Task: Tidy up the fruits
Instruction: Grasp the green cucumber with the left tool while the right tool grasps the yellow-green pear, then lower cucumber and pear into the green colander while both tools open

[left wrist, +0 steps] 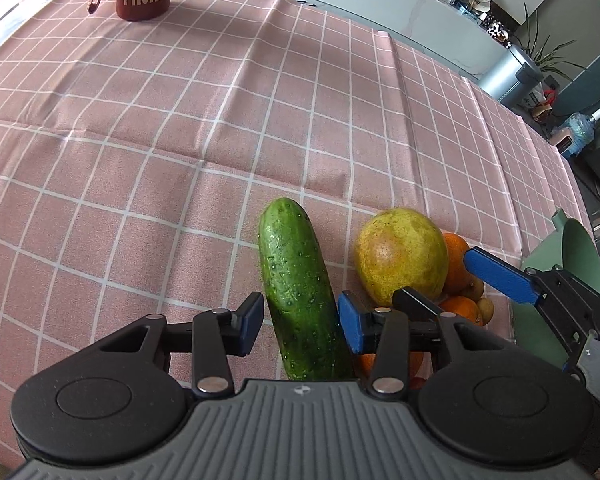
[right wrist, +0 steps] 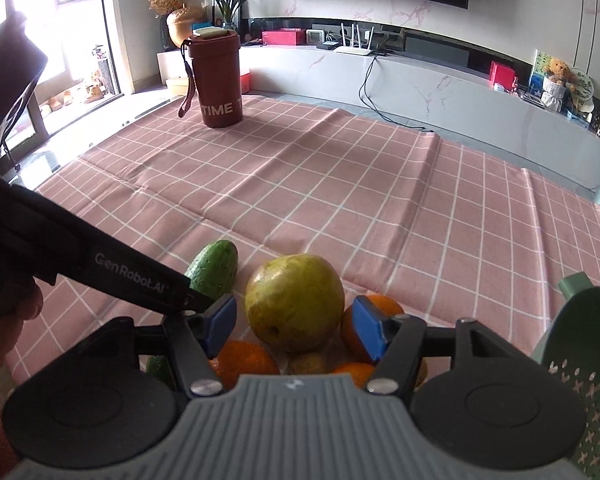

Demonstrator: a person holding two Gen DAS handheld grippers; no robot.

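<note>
A green cucumber [left wrist: 296, 292] lies on the pink checked cloth between the fingers of my left gripper [left wrist: 300, 320]; the jaws are open, a little wider than the cucumber. A yellow-green mango [left wrist: 400, 256] rests on a pile of oranges [left wrist: 456, 264] and small brown fruits just to its right. In the right wrist view my right gripper [right wrist: 294, 330] is open around the mango [right wrist: 296, 300], fingers at its sides, not touching. Oranges [right wrist: 244, 364] lie under it and the cucumber [right wrist: 214, 270] shows to the left.
A dark red "TIME" tumbler [right wrist: 218, 80] stands at the far left of the table. A green perforated basket [right wrist: 580, 360] sits at the right edge, also in the left wrist view [left wrist: 572, 256]. The left gripper's body [right wrist: 100, 264] crosses the right view.
</note>
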